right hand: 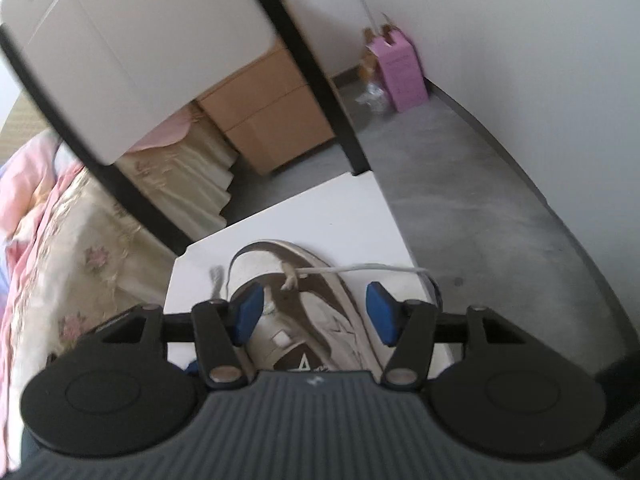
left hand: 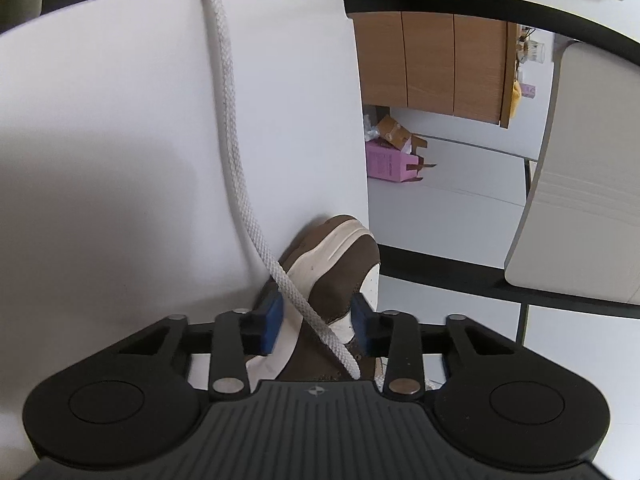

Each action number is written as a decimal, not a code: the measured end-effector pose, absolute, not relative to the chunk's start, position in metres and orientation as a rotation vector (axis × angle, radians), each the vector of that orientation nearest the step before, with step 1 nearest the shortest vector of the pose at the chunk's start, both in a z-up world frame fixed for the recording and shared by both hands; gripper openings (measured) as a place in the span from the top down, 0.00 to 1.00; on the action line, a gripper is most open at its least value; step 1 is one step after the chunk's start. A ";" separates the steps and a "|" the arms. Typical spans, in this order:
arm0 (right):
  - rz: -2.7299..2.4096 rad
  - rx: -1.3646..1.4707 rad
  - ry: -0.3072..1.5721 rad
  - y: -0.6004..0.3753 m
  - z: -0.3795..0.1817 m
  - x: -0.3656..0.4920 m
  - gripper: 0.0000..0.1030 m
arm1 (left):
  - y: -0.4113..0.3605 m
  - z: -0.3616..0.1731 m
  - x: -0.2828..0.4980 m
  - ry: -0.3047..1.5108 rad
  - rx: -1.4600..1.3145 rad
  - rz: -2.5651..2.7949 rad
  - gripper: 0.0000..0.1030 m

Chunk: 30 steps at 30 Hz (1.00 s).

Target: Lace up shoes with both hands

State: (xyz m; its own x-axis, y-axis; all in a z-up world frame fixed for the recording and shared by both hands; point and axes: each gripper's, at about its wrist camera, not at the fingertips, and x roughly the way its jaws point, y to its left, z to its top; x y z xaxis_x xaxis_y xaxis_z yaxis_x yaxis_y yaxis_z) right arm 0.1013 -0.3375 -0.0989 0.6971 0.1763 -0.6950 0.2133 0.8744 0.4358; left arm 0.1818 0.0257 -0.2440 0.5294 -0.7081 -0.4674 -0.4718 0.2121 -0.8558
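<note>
A brown and white shoe (left hand: 332,268) lies on the white table (left hand: 120,160), toe pointing away. My left gripper (left hand: 318,322) hovers just over it with its blue pads (left hand: 272,322) a modest gap apart. A white braided lace (left hand: 228,92) comes down from the upper left and passes loose through that gap, pressed by neither pad. In the right wrist view the same shoe (right hand: 304,332) sits below my right gripper (right hand: 314,312), whose jaws stand wide open and empty. A thin stretch of lace (right hand: 360,269) runs taut from the shoe's upper toward the right.
The table's corner (right hand: 360,178) and edges are close to the shoe. On the floor beyond stand a pink box (left hand: 390,160) and a wooden cabinet (left hand: 432,68). A white panel on a black frame (right hand: 140,40) and a bed with a floral cover (right hand: 60,240) lie to the left.
</note>
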 end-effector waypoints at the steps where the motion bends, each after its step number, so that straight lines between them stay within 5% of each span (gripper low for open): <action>1: -0.009 0.488 0.808 -0.334 -0.098 0.100 0.43 | 0.025 -0.243 0.182 1.090 -1.426 -0.216 0.74; 4: -0.006 0.435 0.853 -0.325 -0.106 0.103 0.43 | 0.026 -0.239 0.182 1.074 -1.402 -0.191 0.84; 6: -0.020 0.394 0.885 -0.316 -0.116 0.106 0.52 | 0.026 -0.237 0.182 1.064 -1.387 -0.174 0.94; 10: -0.019 0.348 0.839 -0.306 -0.131 0.112 0.63 | 0.025 -0.227 0.182 1.037 -1.306 -0.154 0.96; 11: -0.026 0.331 0.832 -0.304 -0.137 0.116 0.77 | 0.026 -0.225 0.181 1.030 -1.291 -0.148 0.96; 15: -0.021 0.333 0.800 -0.301 -0.138 0.114 0.85 | 0.031 -0.217 0.178 1.006 -1.250 -0.129 0.97; 30: -0.203 0.417 0.755 -0.334 -0.131 0.095 0.89 | 0.076 -0.203 0.175 0.948 -1.241 0.056 0.97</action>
State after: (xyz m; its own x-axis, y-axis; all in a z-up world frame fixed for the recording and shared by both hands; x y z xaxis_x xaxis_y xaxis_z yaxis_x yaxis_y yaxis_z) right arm 0.0952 -0.3339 -0.1313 0.7136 -0.0301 -0.6999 0.3251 0.8992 0.2927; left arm 0.1753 0.0758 -0.2028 0.6335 -0.4425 -0.6348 -0.5136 0.3732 -0.7726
